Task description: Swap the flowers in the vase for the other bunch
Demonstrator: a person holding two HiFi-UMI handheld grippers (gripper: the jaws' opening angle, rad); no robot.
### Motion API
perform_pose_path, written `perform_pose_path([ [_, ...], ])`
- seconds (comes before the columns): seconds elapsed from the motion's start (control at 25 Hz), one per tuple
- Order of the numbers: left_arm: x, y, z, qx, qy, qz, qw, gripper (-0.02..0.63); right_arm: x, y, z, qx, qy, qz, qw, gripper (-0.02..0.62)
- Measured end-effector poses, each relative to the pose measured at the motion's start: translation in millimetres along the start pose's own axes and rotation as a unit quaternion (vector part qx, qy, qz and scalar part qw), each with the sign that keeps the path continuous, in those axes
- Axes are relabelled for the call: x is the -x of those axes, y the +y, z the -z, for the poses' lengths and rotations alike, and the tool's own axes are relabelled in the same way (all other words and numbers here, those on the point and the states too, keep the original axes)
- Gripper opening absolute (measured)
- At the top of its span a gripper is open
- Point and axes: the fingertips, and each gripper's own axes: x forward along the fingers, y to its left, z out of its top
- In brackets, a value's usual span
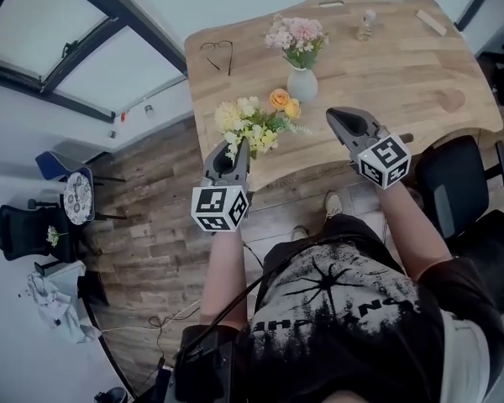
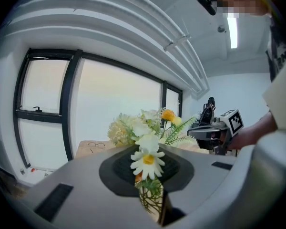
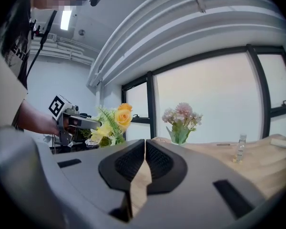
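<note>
Here, the left claw (image 1: 238, 148) is clamped on the stems of a yellow, white and orange flower bunch (image 1: 254, 122), which hangs over the near edge of the light wooden counter (image 1: 403, 65). The right claw (image 1: 334, 116) is closed and empty. A small white vase (image 1: 301, 85) holding pink flowers (image 1: 296, 35) stands farther back on the counter.

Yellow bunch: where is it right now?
Head view: the yellow bunch is clamped by its stems in the left claw, over the table's near edge, just left of and nearer than the vase holding the pink flowers.
</note>
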Motion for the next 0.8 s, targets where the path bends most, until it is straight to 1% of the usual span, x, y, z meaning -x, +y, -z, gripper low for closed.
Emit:
perform_pose_path([
  [0.2,29.4,-6.5,-2.4,-0.021,-0.007,0.038,0.9990,0.067,23.0,44.5,-2.1,0.006,-0.015,0.038,0.999,0.021],
  [0.44,60.1,-14.8,11.6,-0.023,-0.010,0.061,0.9978,0.067,53.3,85.7,8.6,0.010,-0.007,0.066,0.998,0.020],
  [0.6,69.6,-23.7,18.4,-0.021,-0.011,0.072,0.9971,0.067,71.2,98.0,13.0,0.008,0.004,0.082,0.997,0.020],
  [0.8,77.4,-29.5,18.9,-0.024,-0.016,0.080,0.9964,0.067,81.1,104.4,12.6,0.009,0.004,0.094,0.996,0.018],
])
